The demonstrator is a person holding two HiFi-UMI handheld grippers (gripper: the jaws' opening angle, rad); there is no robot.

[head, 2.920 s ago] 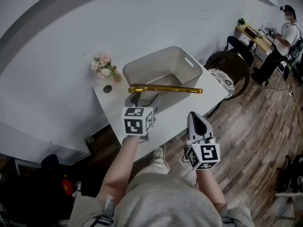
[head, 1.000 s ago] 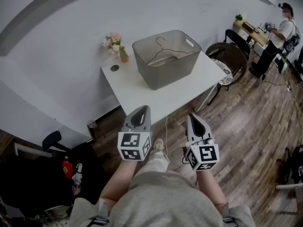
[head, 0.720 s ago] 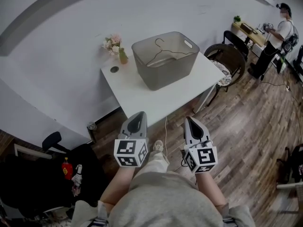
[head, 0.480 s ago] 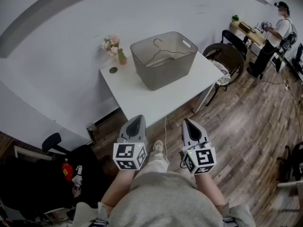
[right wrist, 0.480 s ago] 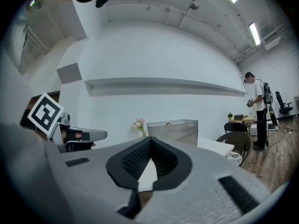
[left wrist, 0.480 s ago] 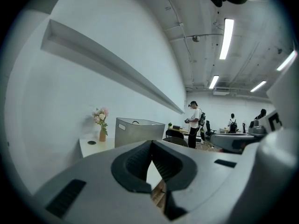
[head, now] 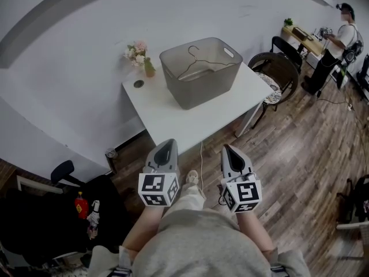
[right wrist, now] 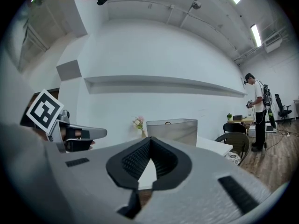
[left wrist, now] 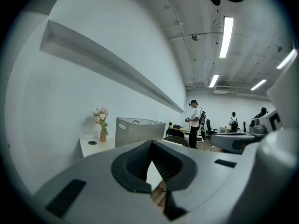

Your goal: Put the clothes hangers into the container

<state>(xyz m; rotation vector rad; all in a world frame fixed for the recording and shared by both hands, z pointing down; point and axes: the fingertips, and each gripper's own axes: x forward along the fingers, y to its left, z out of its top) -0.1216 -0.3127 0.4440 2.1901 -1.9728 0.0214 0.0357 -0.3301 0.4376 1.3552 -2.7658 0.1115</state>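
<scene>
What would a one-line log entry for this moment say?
left gripper: shut, empty | right gripper: shut, empty | hanger: inside container | container: on table

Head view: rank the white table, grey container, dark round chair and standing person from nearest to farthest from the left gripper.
1. White table, just ahead of the left gripper.
2. Grey container, towards the table's back.
3. Dark round chair, past the table's right end.
4. Standing person, far right, by a desk.

White table [head: 184, 119], flower vase [head: 147, 67] on it, dark chair [head: 271, 89] beside, wooden floor [head: 311, 154]
</scene>
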